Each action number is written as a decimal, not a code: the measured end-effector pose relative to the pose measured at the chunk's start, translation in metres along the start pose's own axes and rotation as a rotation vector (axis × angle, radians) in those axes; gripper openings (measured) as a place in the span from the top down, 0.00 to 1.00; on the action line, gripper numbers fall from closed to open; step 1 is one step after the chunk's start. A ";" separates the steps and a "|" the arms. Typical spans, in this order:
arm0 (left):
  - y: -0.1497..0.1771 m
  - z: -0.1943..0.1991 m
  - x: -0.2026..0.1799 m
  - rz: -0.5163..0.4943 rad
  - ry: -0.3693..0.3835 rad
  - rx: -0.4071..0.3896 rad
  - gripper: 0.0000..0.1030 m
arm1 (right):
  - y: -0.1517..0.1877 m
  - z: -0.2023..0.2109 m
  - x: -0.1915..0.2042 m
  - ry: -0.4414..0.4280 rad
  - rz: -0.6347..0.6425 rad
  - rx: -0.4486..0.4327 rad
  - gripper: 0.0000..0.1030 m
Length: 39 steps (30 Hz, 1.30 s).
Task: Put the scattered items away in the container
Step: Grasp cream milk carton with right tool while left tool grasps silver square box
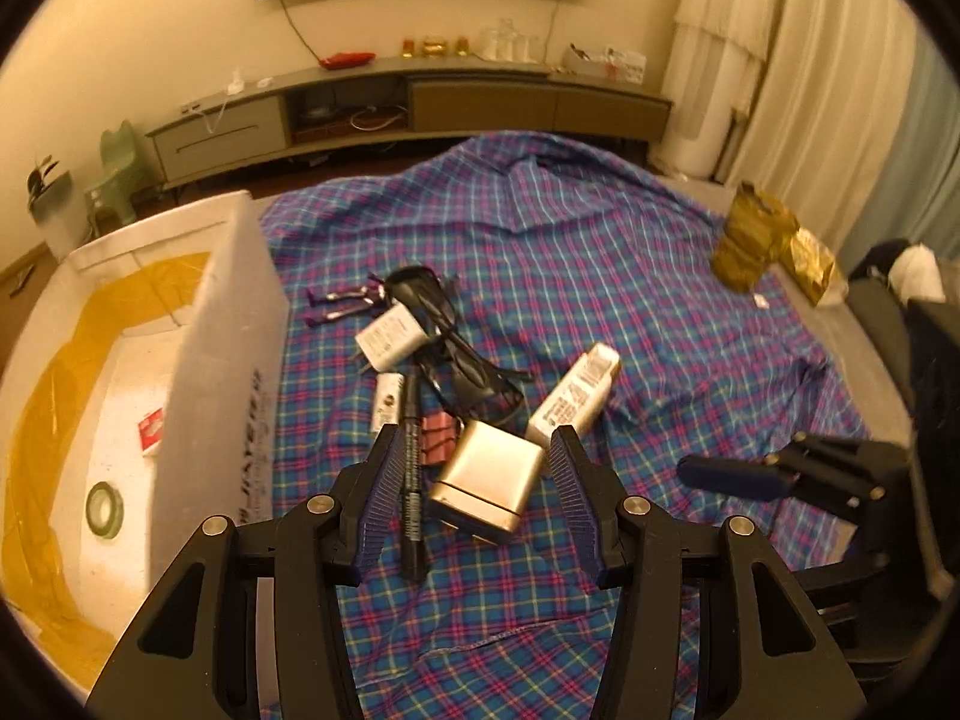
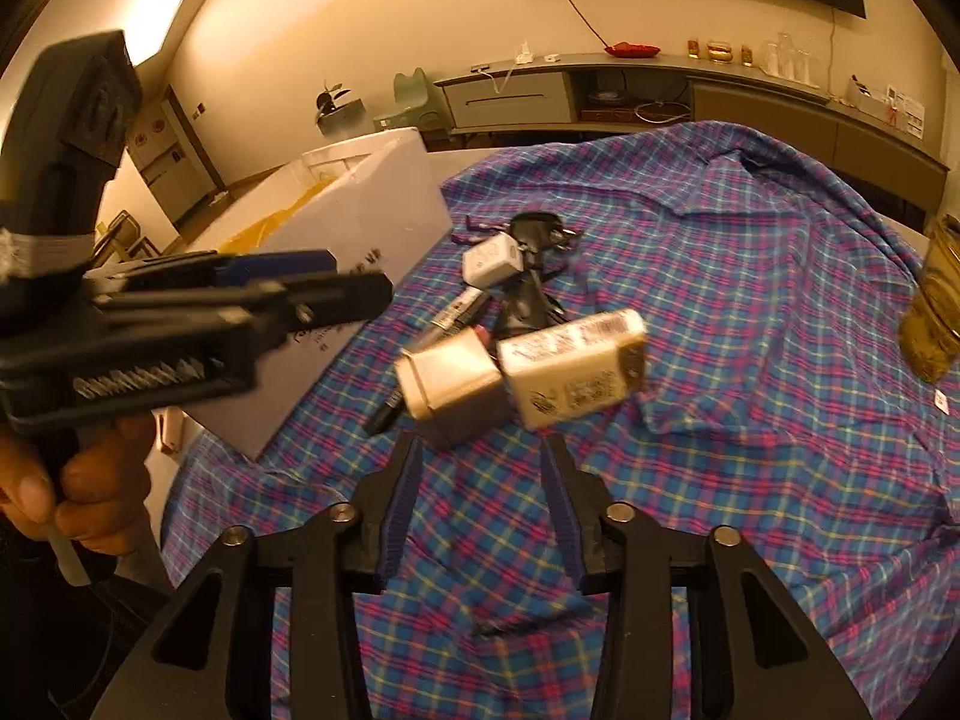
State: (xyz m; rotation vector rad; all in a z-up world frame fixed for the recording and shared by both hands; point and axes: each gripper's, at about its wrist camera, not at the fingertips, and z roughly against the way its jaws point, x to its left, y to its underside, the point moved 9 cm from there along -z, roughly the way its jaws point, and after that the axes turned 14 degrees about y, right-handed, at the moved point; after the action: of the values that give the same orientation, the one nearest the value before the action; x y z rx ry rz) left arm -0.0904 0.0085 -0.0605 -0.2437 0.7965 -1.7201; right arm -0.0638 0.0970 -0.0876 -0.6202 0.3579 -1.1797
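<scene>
- Left wrist view: the left gripper (image 1: 474, 483) is held jaws apart, empty, tilted down over the metal tin (image 1: 486, 483); the tin's flat sides should be straddled squarely. The container (image 1: 231, 324) stands at 9 o'clock.
- Right wrist view: the right gripper (image 2: 480, 495) is held apart, empty, angled down; the white carton (image 2: 573, 363) lies at 12 o'clock.
</scene>
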 end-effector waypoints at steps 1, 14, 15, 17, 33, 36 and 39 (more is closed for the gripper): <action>0.003 -0.005 -0.001 -0.012 -0.004 0.012 0.49 | 0.002 -0.001 -0.004 0.002 -0.003 0.004 0.54; 0.023 -0.040 0.007 -0.051 -0.038 0.059 0.48 | -0.014 -0.034 -0.043 -0.168 -0.401 0.137 0.33; 0.023 -0.042 0.006 -0.050 -0.029 0.058 0.48 | -0.017 -0.039 -0.042 -0.182 -0.443 0.150 0.31; 0.023 -0.046 0.005 -0.049 -0.020 0.060 0.48 | -0.021 -0.047 -0.042 -0.189 -0.507 0.171 0.26; 0.027 -0.066 0.005 -0.019 0.014 0.081 0.46 | -0.025 -0.099 -0.050 -0.116 -0.617 0.222 0.41; 0.027 -0.066 0.004 -0.025 0.016 0.086 0.47 | -0.027 -0.096 -0.050 -0.120 -0.611 0.210 0.51; 0.029 -0.065 0.004 -0.025 0.019 0.085 0.47 | -0.026 -0.095 -0.049 -0.135 -0.619 0.215 0.51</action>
State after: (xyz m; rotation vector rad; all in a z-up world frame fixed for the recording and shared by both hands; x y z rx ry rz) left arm -0.1050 0.0266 -0.1279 -0.1802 0.7346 -1.7776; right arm -0.1540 0.1115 -0.1488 -0.6370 -0.0911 -1.7283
